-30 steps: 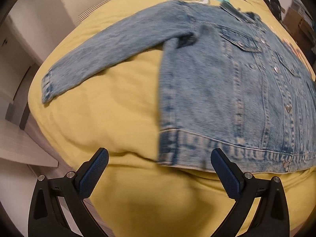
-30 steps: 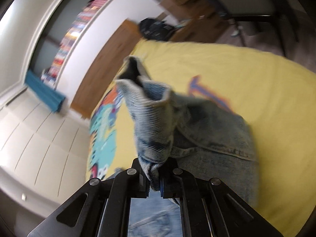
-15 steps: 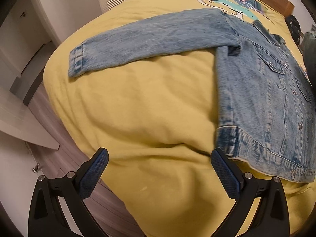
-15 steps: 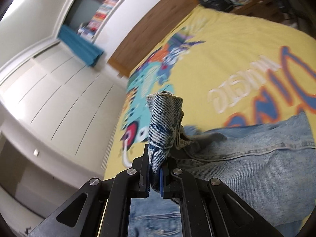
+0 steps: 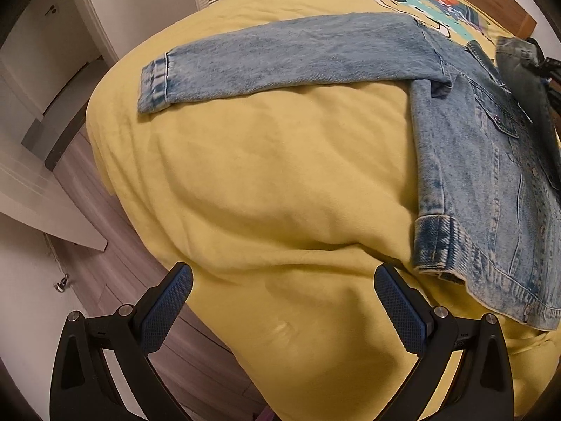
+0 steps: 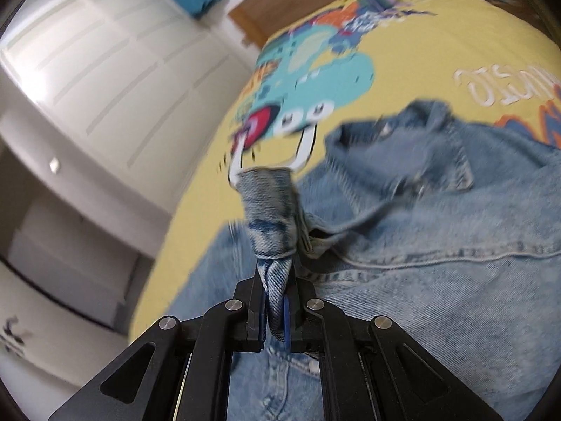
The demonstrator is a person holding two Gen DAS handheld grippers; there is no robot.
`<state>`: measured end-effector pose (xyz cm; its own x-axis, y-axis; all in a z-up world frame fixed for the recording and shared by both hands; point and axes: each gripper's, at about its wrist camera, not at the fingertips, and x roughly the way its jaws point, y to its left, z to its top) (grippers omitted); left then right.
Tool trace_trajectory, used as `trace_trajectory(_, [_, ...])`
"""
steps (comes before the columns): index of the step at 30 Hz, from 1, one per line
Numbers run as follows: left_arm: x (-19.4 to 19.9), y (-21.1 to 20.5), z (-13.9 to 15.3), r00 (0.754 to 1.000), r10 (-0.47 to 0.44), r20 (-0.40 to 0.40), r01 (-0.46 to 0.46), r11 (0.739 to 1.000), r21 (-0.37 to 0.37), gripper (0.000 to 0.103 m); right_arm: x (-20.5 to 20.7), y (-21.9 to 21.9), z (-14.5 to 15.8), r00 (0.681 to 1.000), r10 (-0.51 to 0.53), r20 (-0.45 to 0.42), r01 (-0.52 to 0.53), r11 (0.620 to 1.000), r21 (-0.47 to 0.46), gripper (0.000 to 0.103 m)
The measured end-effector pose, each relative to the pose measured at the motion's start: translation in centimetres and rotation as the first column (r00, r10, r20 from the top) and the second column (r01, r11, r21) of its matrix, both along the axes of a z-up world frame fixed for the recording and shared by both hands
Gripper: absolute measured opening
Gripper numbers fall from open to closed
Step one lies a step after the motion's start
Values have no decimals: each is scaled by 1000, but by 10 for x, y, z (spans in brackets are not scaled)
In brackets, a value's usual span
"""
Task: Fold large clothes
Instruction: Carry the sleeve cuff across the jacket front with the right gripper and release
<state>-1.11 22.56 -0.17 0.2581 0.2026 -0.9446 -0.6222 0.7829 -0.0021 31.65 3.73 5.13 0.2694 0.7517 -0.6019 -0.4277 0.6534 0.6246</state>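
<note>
A light blue denim jacket [image 5: 473, 161] lies front up on a yellow bedspread [image 5: 266, 182]. Its one sleeve [image 5: 280, 59] stretches out flat to the left, cuff at the bed's edge. My left gripper [image 5: 282, 301] is open and empty, above the bedspread, short of the jacket's hem. My right gripper [image 6: 277, 301] is shut on the cuff of the other sleeve [image 6: 271, 217] and holds it raised over the jacket's chest [image 6: 438, 263], near the collar. That lifted sleeve also shows at the far right of the left wrist view [image 5: 519, 70].
The bedspread carries a colourful cartoon print [image 6: 308, 70] near the wooden headboard [image 6: 298, 3]. White wardrobe doors [image 6: 105, 80] stand beside the bed. Grey wood floor [image 5: 115, 245] and a white furniture edge [image 5: 38, 207] lie left of the bed.
My left gripper has drawn back and swung left, so the flat sleeve now fills its view. My right gripper has carried the held cuff across, over the jacket's body.
</note>
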Motion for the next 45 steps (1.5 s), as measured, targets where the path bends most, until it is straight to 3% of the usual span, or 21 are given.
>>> trace_trajectory(9, [-1, 1, -4, 1000, 5, -8, -5, 1000, -2, 102, -41, 45, -48, 987, 158, 39, -145, 961, -234, 9])
trace_trajectory(22, [1, -1, -4, 1000, -4, 2, 4, 1000, 6, 102, -88, 72, -69, 928, 350, 126, -271, 868, -415, 10])
trace_trajectory(29, [1, -3, -1, 1000, -18, 13, 18, 1000, -1, 102, -94, 77, -71, 918, 367, 150, -263, 848, -461, 13])
trace_trajectory(33, [3, -5, 0, 999, -36, 7, 36, 999, -14, 102, -100, 78, -69, 914, 375, 152, -272, 849, -453, 39])
trace_trajectory(39, [7, -10, 0, 997, -82, 4, 82, 996, -17, 102, -113, 74, -62, 914, 369, 168, -269, 862, -430, 47])
trace_trajectory(45, [13, -17, 4, 994, -100, 38, 101, 995, -26, 102, -124, 54, -49, 919, 345, 192, -251, 886, -390, 48])
